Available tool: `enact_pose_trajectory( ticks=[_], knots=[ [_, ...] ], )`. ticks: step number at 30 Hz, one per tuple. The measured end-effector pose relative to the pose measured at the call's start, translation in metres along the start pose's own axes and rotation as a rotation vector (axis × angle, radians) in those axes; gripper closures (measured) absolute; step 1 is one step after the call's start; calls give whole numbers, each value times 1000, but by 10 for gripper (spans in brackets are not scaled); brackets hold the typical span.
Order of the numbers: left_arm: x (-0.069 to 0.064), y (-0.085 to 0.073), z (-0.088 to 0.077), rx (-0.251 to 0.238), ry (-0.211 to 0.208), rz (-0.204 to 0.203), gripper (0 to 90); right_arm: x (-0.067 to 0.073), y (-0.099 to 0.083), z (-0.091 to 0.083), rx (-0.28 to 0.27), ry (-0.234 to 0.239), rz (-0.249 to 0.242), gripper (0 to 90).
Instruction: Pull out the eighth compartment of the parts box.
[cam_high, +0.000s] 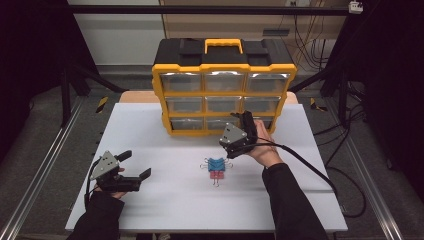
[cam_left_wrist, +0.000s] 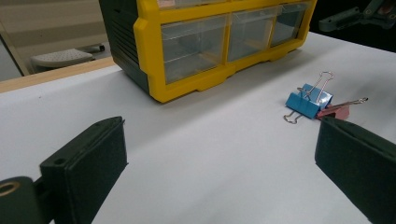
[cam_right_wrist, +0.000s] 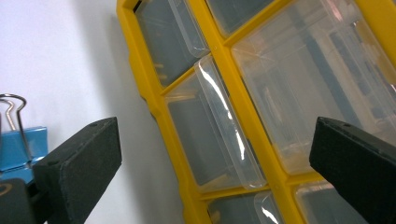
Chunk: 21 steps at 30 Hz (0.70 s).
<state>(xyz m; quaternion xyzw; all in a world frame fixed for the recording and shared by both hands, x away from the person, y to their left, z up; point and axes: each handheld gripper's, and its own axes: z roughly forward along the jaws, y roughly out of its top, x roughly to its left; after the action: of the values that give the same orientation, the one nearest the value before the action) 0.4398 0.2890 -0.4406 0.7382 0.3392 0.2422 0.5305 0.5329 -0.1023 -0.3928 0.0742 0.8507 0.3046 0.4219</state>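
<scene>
Beside drawer cabinet (cam_high: 223, 92) front, right hand-held gripper (cam_high: 245, 131) spread (empty) — left hand-held gripper (cam_high: 136, 165) spread, binder clips (cam_high: 216, 167) between.

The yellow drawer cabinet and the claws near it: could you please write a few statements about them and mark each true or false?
1. The right claw is at the bottom row of the yellow drawer cabinet. True.
2. The left claw grips a binder clip. False: it is open and holds nothing.
3. The blue binder clip touches the pink binder clip. True.
4. A cabinet drawer stands pulled fully out. False: all look pushed in.
5. The clips lie inside a drawer. False: they lie on the white table.
</scene>
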Motion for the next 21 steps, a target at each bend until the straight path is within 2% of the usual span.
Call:
enact_pose_trajectory(
  ticks=[3, 8, 11, 13, 14, 15, 21],
  knots=[
    [0, 0, 0, 1, 0, 1, 14, 0, -1, 3, 4, 9, -21, 27],
    [0, 0, 0, 2, 0, 1, 14, 1, -1, 10, -1, -4, -32, 28],
    [0, 0, 0, 4, 0, 3, 14, 3, 0, 14, 2, -8, -72, 32],
    [0, 0, 0, 3, -1, 3, 14, 4, 1, 17, -10, -12, -87, 36],
    [0, 0, 0, 3, -1, 2, 14, 5, 2, 18, -3, -15, -78, 36],
    [0, 0, 0, 3, -1, 2, 14, 3, 1, 19, -8, -9, -112, 37],
    [0, 0, 0, 3, -1, 2, 14, 5, 1, 27, -1, -21, -99, 41]
  ],
)
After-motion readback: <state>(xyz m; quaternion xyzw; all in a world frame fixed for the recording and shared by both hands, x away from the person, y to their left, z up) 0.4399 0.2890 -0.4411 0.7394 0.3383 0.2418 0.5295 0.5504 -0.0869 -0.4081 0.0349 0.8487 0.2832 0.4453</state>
